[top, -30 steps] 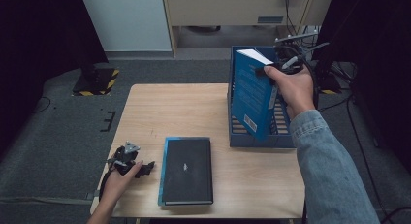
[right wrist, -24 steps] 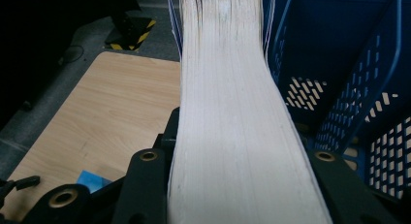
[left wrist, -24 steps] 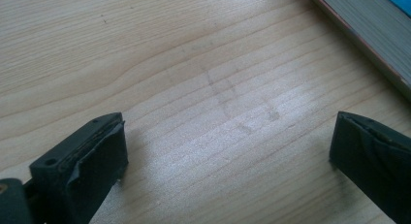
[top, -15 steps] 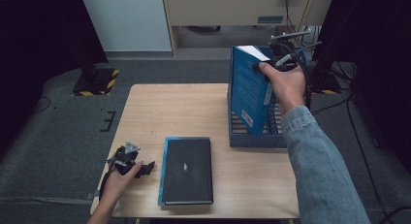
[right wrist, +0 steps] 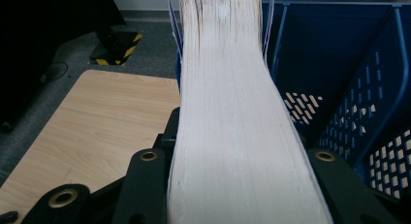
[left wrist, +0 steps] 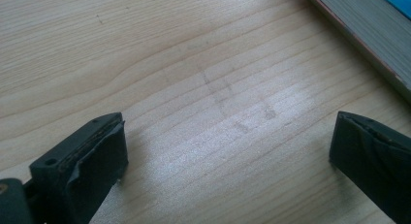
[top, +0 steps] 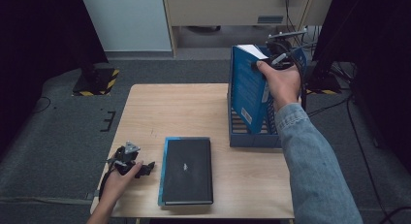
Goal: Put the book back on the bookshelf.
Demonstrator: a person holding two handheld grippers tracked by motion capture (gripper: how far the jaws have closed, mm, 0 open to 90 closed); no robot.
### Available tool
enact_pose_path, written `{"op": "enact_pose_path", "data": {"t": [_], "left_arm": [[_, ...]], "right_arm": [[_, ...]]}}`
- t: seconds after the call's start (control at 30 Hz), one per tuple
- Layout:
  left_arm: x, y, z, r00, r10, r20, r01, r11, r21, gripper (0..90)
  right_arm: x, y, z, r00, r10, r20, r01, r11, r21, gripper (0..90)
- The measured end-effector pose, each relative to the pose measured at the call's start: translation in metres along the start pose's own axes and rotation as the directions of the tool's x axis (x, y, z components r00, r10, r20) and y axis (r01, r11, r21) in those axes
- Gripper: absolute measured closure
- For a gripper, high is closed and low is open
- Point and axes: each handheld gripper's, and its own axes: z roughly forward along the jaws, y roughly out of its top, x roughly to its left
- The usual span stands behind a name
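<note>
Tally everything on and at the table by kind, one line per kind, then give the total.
Books: 2, the blue book held upright in the rack and the black book lying flat on the table
Blue file rack: 1
Handheld grippers: 2, the left gripper and the right gripper
Total: 5

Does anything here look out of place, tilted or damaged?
Nothing looks damaged or spilled. The blue book stands tilted in the blue file rack, but the right gripper is clamped on it. The black book lies flat on the table.
</note>
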Motion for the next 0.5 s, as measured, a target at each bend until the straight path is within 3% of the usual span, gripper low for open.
{"op": "enact_pose_path", "data": {"t": [0.5], "left_arm": [[0.0, 0.0, 0.0, 1.0, 0.003, 0.002, -0.003, 1.0, -0.002, 0.0]], "right_arm": [[0.005, 0.002, 0.018, 0.9995, 0.022, 0.024, -0.022, 0.999, -0.035, 59.9]]}}
